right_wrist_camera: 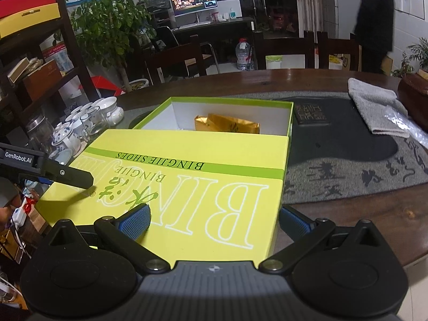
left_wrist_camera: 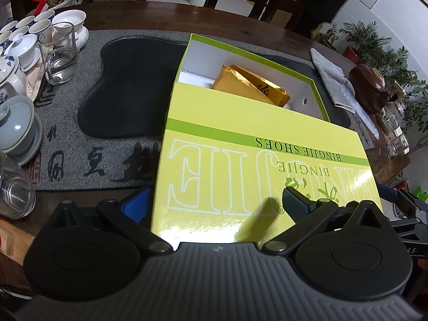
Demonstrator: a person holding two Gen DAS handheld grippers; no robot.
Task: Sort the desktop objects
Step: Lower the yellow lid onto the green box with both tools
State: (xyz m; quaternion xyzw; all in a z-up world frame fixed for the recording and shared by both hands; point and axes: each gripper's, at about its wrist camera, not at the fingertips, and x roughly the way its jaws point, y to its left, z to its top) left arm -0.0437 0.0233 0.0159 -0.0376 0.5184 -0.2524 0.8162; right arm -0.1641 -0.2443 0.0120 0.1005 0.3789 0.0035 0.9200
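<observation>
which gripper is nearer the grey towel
Right. The right gripper straddles the lid's towel-side corner; the left gripper straddles the opposite corner, farther from the grey towel.

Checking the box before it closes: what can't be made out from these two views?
- Near half of the box interior: covered by the lid, both views.
- Gold packets: lower parts hidden behind the lid edge; print too small.
- Left gripper, right gripper: whether the fingers clamp the lid is unclear.

Each handheld gripper has a ribbed grey plastic body, two round black discs, and black linkage arms joined by silver rivets. The left gripper (left_wrist_camera: 216, 206) and right gripper (right_wrist_camera: 214, 220) carry blue textured finger pads (right_wrist_camera: 135, 220). A white "GenRobot.AI" marking (right_wrist_camera: 18, 157) sits on one black arm.
</observation>
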